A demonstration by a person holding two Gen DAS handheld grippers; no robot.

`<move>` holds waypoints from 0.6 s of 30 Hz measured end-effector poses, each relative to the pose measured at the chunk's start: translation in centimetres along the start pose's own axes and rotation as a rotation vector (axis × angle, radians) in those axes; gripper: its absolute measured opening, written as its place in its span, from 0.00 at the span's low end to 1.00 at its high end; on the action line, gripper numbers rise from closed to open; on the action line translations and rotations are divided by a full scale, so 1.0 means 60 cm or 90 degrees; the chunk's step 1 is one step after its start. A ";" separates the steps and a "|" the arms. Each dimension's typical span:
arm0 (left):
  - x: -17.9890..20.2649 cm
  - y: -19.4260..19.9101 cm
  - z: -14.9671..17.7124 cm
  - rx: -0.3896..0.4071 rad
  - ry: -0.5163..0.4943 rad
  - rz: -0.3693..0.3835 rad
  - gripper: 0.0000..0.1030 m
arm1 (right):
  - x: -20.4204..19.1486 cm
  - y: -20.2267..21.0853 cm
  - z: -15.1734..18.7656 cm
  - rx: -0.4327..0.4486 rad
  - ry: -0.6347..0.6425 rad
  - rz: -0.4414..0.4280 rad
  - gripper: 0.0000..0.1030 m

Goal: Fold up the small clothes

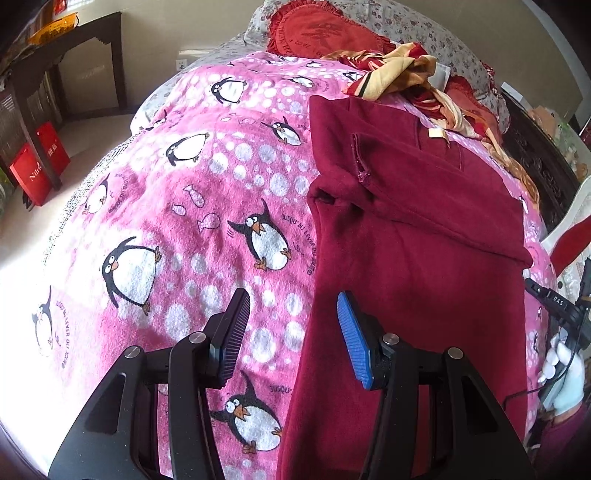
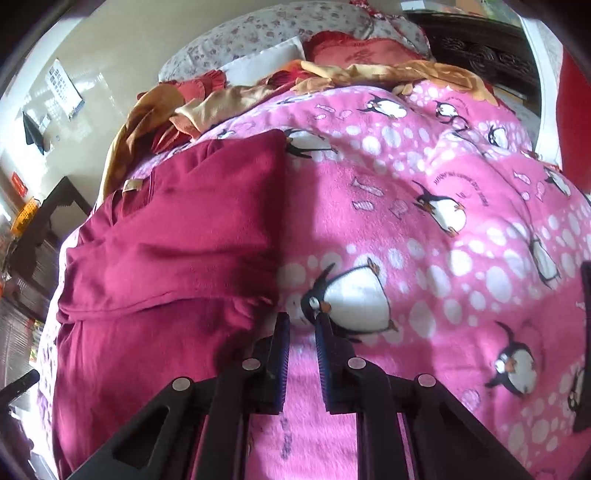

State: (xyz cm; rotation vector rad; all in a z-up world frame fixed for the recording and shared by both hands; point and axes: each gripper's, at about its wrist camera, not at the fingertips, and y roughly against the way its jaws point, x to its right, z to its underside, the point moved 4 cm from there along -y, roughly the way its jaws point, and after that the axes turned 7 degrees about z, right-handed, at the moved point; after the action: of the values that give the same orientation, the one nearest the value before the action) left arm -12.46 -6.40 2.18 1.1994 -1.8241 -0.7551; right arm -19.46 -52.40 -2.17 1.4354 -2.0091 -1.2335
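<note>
Dark red fleece garment [image 1: 417, 236] lies flat on the bed, spread over a pink plush blanket printed with penguins and white dots [image 1: 207, 206]; its upper part is folded over, a small tan label [image 1: 436, 133] showing near the head-end edge of the garment. Left tool [image 1: 293, 332] hovers over the garment's edge nearest the bed's one long side, jaws apart, blue ribbed pads [image 1: 352, 339] facing each other, nothing between them; one finger over the blanket, the other over the fleece. Right tool [image 2: 302, 325] sits just beside the garment's opposite edge, jaws drawn near together with a narrow gap, only pink blanket visible in the gap, no cloth gripped. A white-gloved hand [image 1: 563, 373] holds that tool. Toward the head of the bed: a crumpled red-and-yellow patterned cloth [image 1: 406, 74], a red frilled cushion [image 1: 317, 33]. Red boxes [image 1: 38, 162] stand on the floor beside a dark wooden side table [image 1: 74, 59].
</note>
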 end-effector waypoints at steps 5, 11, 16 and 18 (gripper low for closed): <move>0.010 0.014 0.011 0.001 -0.016 0.008 0.48 | 0.004 0.048 0.017 -0.021 0.015 -0.034 0.15; 0.028 0.020 0.043 -0.023 -0.048 0.010 0.48 | -0.026 0.108 0.060 -0.106 0.055 -0.176 0.41; 0.038 0.024 0.079 -0.049 -0.076 0.004 0.48 | -0.032 0.158 0.112 -0.158 0.113 -0.206 0.45; 0.039 0.027 0.090 -0.054 -0.081 0.003 0.48 | -0.028 0.173 0.136 -0.167 0.129 -0.195 0.45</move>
State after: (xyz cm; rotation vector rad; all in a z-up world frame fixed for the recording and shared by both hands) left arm -18.38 -7.73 1.53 1.1137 -1.8773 -0.9146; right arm -30.50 -46.41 2.19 1.6978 -1.4741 -1.3504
